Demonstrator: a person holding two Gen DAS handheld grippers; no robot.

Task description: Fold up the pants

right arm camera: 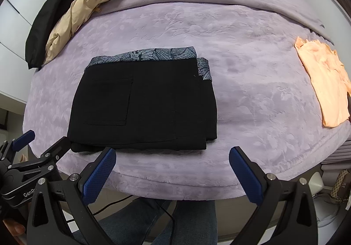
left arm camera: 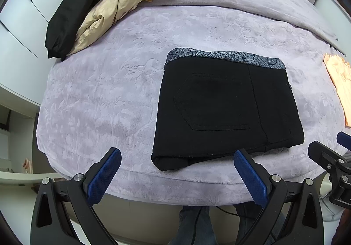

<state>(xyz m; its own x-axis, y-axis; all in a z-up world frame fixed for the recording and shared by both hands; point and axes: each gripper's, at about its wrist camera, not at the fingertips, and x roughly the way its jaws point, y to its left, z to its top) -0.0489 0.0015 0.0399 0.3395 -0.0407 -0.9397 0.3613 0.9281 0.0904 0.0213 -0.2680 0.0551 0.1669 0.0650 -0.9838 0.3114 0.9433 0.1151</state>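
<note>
While jaws gape | pants folded | blanket

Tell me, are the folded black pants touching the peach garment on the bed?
Apart. The right wrist view shows bare purple blanket between the black pants and the peach garment.

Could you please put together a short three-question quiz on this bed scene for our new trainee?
1. True or false: the left gripper is shut on the black pants.
2. What colour is the garment lying flat to the right of the pants?
3. Where does the patterned waistband lie: A) far edge of the folded stack, B) near edge, C) hidden.

Key: 1 false, both it and the right gripper stand open and empty; 2 peach; 3 A.
</note>
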